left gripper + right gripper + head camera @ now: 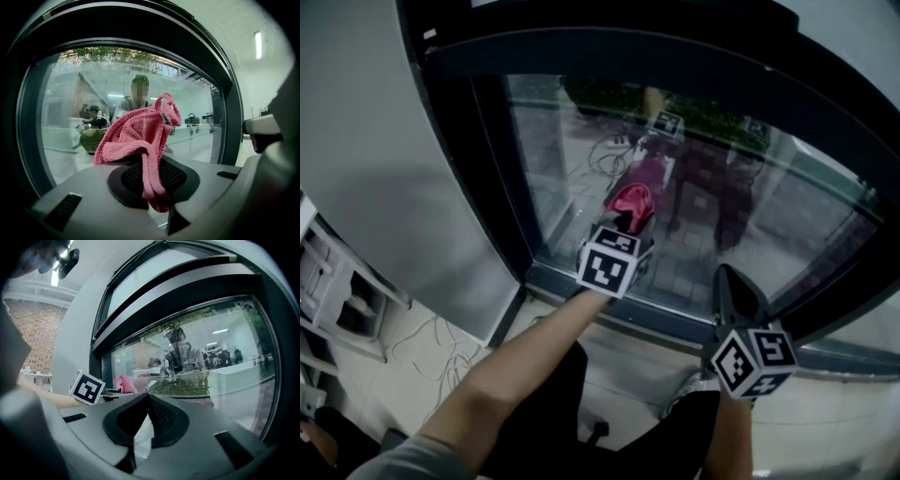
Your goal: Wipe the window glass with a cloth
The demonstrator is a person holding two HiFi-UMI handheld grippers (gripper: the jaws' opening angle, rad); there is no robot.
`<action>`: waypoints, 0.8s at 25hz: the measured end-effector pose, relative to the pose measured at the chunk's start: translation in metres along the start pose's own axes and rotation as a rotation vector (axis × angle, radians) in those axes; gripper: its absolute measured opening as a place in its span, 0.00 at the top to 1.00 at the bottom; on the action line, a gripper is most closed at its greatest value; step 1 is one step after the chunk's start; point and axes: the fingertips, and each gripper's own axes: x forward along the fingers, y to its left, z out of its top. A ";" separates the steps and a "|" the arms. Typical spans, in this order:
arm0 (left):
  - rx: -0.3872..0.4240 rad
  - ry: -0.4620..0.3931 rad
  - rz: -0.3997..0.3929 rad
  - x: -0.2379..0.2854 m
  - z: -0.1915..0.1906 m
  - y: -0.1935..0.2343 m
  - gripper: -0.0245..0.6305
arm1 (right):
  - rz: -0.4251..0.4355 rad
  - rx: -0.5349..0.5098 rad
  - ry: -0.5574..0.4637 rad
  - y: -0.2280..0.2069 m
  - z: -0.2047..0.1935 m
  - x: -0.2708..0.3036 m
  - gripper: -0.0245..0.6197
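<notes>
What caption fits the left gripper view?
Left gripper shut on a pink cloth, raised before the window glass.

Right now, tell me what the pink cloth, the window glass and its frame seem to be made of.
Pink cloth: looks like terry or microfibre fabric, with a looped, fuzzy nap and soft folds.
Window glass: clear, glossy glass, showing reflections and the outdoors.
Frame: dark, smooth, matte, probably painted metal, though plastic is possible.
</notes>
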 end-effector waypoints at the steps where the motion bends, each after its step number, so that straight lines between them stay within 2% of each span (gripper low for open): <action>1: 0.002 0.000 -0.010 0.002 0.001 -0.007 0.88 | -0.009 0.003 -0.003 -0.004 0.000 -0.004 0.98; 8: 0.018 -0.001 -0.068 0.016 0.007 -0.050 0.88 | -0.072 0.016 -0.004 -0.034 -0.004 -0.026 0.98; 20: 0.043 -0.012 -0.221 0.045 0.017 -0.149 0.88 | -0.198 0.043 0.022 -0.085 -0.018 -0.077 0.98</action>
